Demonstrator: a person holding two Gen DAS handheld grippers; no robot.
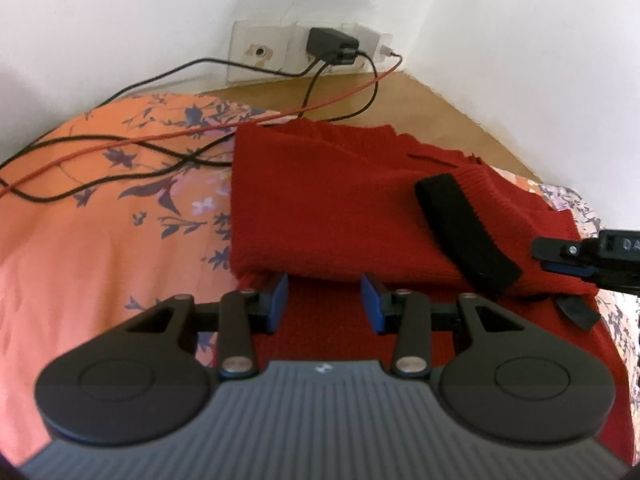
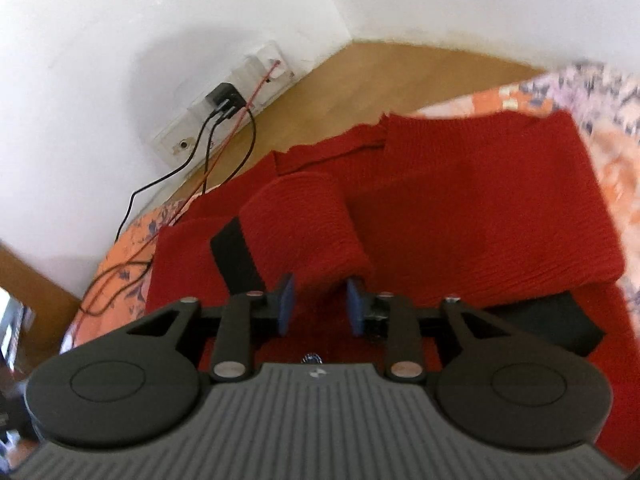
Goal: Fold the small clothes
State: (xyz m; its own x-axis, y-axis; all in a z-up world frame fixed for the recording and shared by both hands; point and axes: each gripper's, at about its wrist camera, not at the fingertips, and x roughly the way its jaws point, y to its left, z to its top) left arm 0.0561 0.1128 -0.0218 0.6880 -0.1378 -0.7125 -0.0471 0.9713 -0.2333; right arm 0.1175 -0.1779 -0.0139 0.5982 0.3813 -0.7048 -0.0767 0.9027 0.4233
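The dark red knitted sweater with black ribbed cuffs (image 1: pixel 332 204) lies partly folded on the orange bedsheet printed with purple flowers (image 1: pixel 100 248), straight ahead of both my tongs. In front of my left gripper (image 1: pixel 325 300) a folded layer of the knit ends just past the blue pads (image 1: pixel 282 292), which stand apart with nothing between them, over the lower layer of the sweater. To the right of that gripper a sleeve crosses the fold, its black cuff (image 1: pixel 466 234) slanting toward me. My right gripper (image 2: pixel 320 306) also has its jaws spread; the rolled sleeve (image 2: pixel 304 224) reaches down to its tips, but I cannot tell whether the pads touch the knit. Its cuff lies just left of that gripper's left finger. Beyond the sweater, thin black cables (image 1: pixel 132 152) and a thin red cable (image 1: pixel 120 140) trail across the sheet to a black plug adapter (image 1: pixel 332 46) in the white wall socket strip (image 1: pixel 264 54), above the bare wooden surface (image 2: pixel 400 76).
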